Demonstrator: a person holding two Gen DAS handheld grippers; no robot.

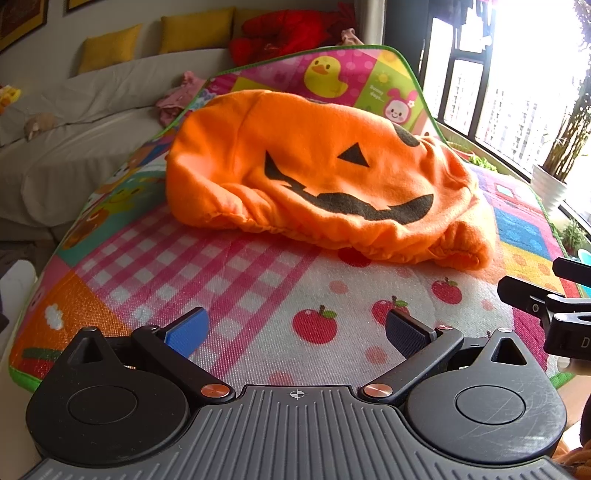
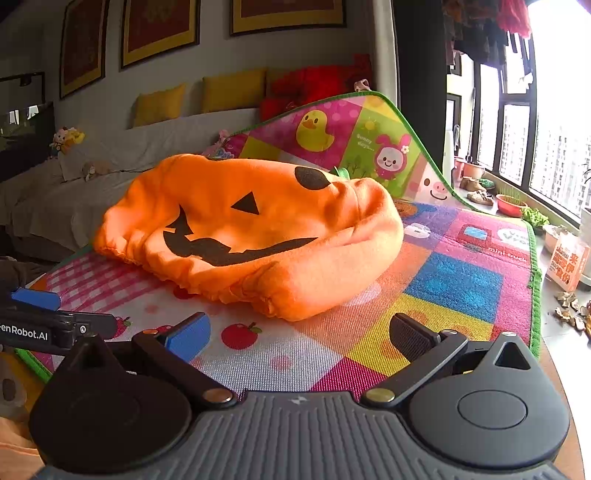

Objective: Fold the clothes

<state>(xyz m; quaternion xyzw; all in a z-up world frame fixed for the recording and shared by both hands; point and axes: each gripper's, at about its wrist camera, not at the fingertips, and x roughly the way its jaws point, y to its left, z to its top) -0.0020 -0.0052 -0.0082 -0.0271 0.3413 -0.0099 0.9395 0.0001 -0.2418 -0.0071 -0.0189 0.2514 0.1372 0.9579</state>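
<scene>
- A large, brightly printed play mat with a green bound edge, pink gingham squares, red apples and cartoon animals covers the work surface; its far end curls upward, showing a yellow duck and a pink bunny.
- Behind the mat stands a long sofa draped in a pale grey cover, with mustard-yellow cushions along its back and a heap of red fabric at its end nearest the window.
- Dark-framed windows run down the right, very bright, with a sill crowded by pots and small items too small to identify.
- The orange fleece pumpkin costume, printed with a black jack-o'-lantern face of triangular nose and jagged grin, lies in a rumpled, puffy mound in the middle of the mat; its gathered elastic hem faces the grippers.
- The left gripper hovers over the apple-printed part of the mat, just short of the costume's hem; its blue pad and black pad stand wide apart, gripping nothing.
- The right gripper sits beside it, over the apple and coloured-square area, near the costume's hem but apart from it; its jaws are likewise spread wide and empty.
- Each gripper's body shows at the edge of the other's view.
</scene>
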